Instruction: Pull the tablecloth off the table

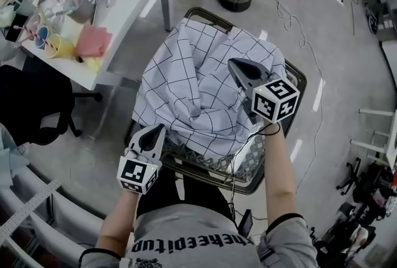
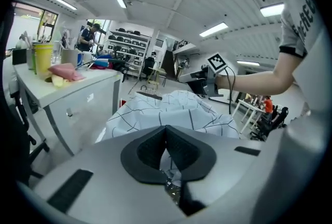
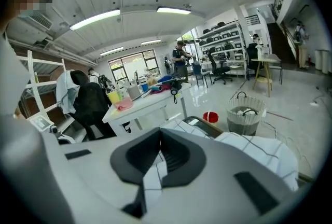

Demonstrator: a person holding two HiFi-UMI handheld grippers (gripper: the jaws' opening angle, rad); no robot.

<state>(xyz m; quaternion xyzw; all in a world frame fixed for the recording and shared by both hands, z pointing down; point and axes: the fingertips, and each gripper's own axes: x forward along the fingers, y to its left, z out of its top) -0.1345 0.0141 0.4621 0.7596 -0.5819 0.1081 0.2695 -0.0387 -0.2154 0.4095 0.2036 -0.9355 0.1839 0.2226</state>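
At the near edge of the dark wire-mesh worktop (image 1: pixel 245 167), the left claw (image 1: pixel 158 129) is pinched together on the hem of the white black-checked tablecloth (image 1: pixel 186 87). Over the worktop's middle, the right claw (image 1: pixel 233 64) clamps a raised fold. The cloth sits bunched on the worktop, half gathered; next, both claws should probably lift it clear in 1 pull.

The right gripper (image 3: pixel 160 137), its fingers (image 3: pixel 176 158) closed on a strip of the checked cloth (image 3: pixel 259 158), whose bulk lies heaped to the right. Behind, a white tabletop (image 3: pixel 148 101) bears cups (image 3: pixel 114 97) and a pink rag (image 3: pixel 123 106). A red bucket (image 3: pixel 210 116) and a wire basket (image 3: pixel 246 114) stand near each other on the floor (image 3: pixel 290 93).
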